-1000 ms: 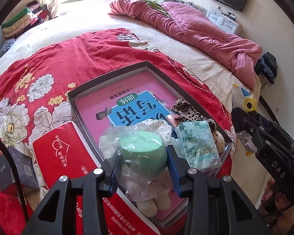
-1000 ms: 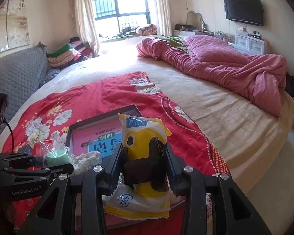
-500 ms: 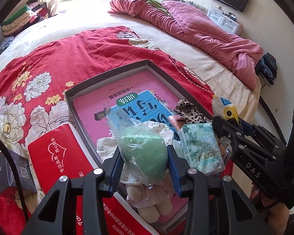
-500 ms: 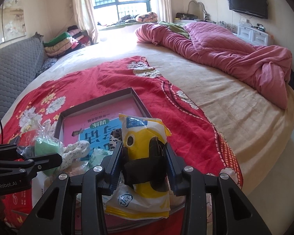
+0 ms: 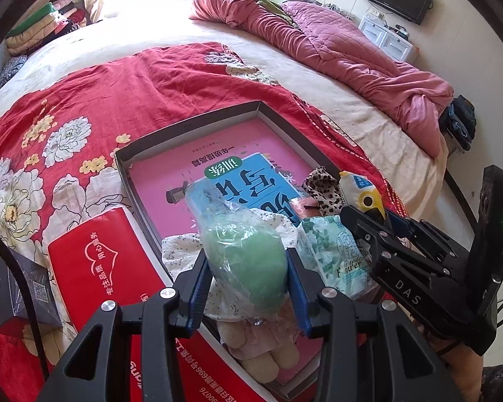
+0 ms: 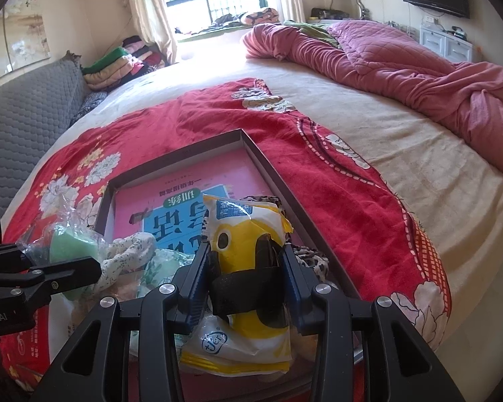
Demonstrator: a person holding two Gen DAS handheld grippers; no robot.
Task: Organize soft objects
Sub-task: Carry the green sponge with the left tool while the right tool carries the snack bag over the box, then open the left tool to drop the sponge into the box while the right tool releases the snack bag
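- Bedroom scene: big bed with a red floral blanket [image 5: 124, 100] spread over it, a rumpled pink quilt [image 6: 402, 53] further back, window and a wall TV behind.
- On the blanket sits a shallow grey-rimmed cardboard box [image 5: 191, 124] with a pink and blue workbook [image 5: 238, 167] lying flat on its bottom. This looks like the place the soft stuff is being gathered.
- Already piled at the near end of the box: a leopard-print cloth [image 5: 322, 187], a green-and-white tissue pack [image 5: 335, 254], a floral white fabric piece [image 5: 181, 254] and a small beige plush toy [image 5: 261, 351].
- Left gripper [image 5: 248, 288] is clamped on a green sponge in a clear plastic bag [image 5: 248, 254], holding it just above that pile, over the near part of the box.
- Right gripper [image 6: 244, 284] is squeezing a yellow and white plastic packet with a black band [image 6: 248, 254], hanging over the right side of the box near the leopard cloth.
- My read: both items are in the carry-and-place step, neither one set down yet.
- Next move probably calls for lowering each one into a free spot in the box, then letting the jaws go. The near end is crowded, so the open stretch of workbook further in looks the better landing place. The bagged sponge is squishy and slippery, so a gentle release low down seems wise.
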